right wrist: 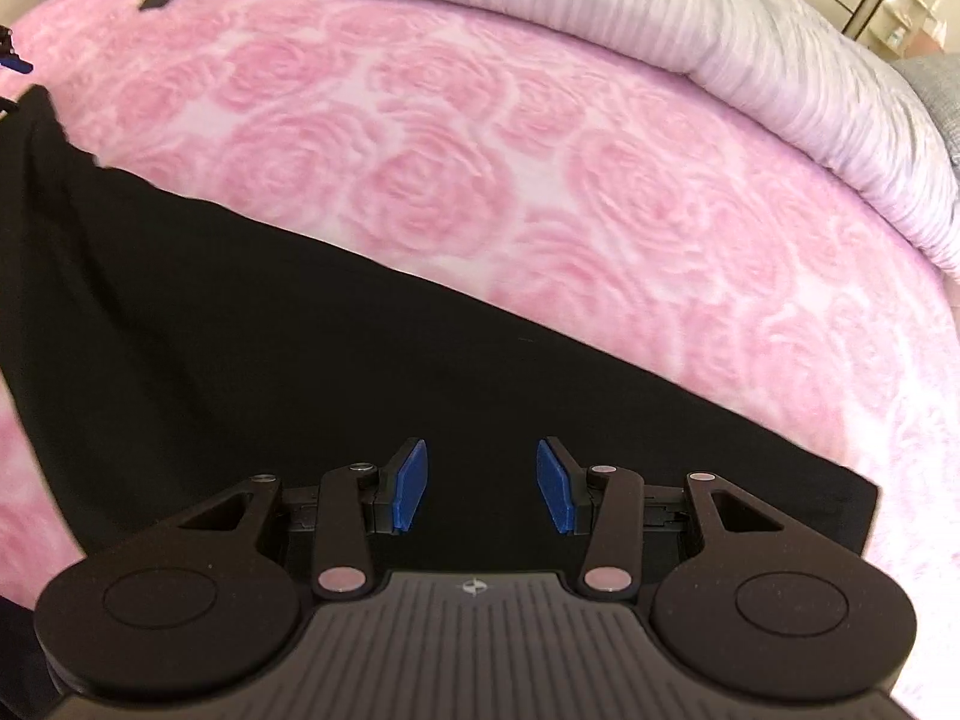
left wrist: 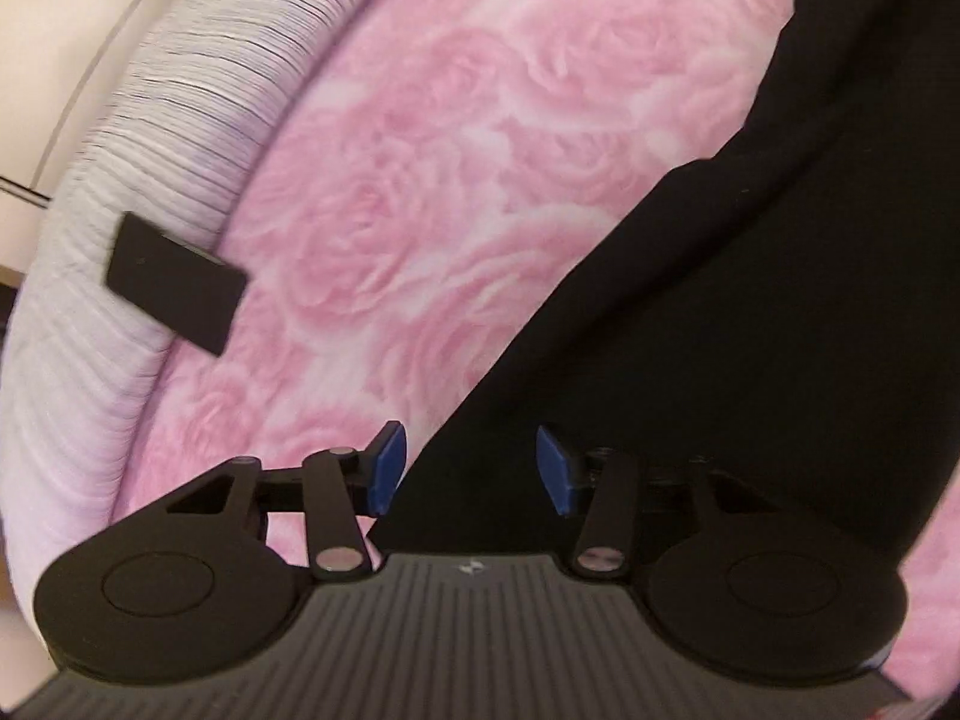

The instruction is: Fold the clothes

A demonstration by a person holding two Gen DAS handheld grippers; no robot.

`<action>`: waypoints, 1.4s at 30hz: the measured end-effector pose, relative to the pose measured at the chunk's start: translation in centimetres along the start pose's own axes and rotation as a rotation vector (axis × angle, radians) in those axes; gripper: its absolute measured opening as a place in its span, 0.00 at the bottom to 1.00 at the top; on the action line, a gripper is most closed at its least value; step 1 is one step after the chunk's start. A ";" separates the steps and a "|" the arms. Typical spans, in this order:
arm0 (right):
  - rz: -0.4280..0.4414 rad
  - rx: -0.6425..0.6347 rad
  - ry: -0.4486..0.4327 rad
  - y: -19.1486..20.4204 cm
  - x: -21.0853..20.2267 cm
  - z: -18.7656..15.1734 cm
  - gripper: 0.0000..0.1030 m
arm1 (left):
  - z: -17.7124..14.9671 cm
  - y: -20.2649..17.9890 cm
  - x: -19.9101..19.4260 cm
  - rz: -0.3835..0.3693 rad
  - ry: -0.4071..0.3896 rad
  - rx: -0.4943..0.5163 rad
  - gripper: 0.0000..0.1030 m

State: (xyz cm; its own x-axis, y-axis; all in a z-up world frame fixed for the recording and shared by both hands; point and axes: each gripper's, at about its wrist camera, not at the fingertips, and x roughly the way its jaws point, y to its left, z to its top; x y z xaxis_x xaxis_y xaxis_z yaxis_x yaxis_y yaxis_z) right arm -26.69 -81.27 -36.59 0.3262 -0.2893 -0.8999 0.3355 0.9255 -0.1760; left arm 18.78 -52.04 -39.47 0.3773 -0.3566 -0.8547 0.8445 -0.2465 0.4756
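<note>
A black garment [left wrist: 750, 330] lies spread on a pink rose-patterned blanket [left wrist: 450, 150]. In the left wrist view my left gripper [left wrist: 472, 469] hovers over the garment's left edge. Its blue pads [left wrist: 389, 468] stand apart with nothing pinched between them. In the right wrist view the garment [right wrist: 270, 330] runs as a wide dark band from the left edge to a corner at lower right. My right gripper [right wrist: 483, 485] is above its middle, open, with only flat cloth beneath the gap. A blue bit at the far left edge looks like a pad [right wrist: 18, 66] of the left gripper.
A white ribbed duvet [left wrist: 150, 120] borders the blanket, and shows as the duvet [right wrist: 780, 78] along the top right. A flat black rectangular thing [left wrist: 177, 282] lies at the duvet's edge. Pale floor tiles [left wrist: 54, 30] show beyond the bed.
</note>
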 end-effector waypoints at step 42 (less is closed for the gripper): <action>-0.038 -0.342 0.084 -13.0 6.4 1.5 0.00 | 1.7 -1.6 -3.6 0.078 0.138 0.004 0.08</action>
State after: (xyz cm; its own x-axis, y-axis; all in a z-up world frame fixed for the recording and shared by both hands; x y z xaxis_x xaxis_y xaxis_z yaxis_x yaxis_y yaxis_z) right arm -27.62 -95.57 -39.44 0.2411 -0.3168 -0.9173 0.0261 0.9470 -0.3202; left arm 15.45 -51.86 -36.77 0.4907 -0.2475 -0.8354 0.8091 -0.2264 0.5423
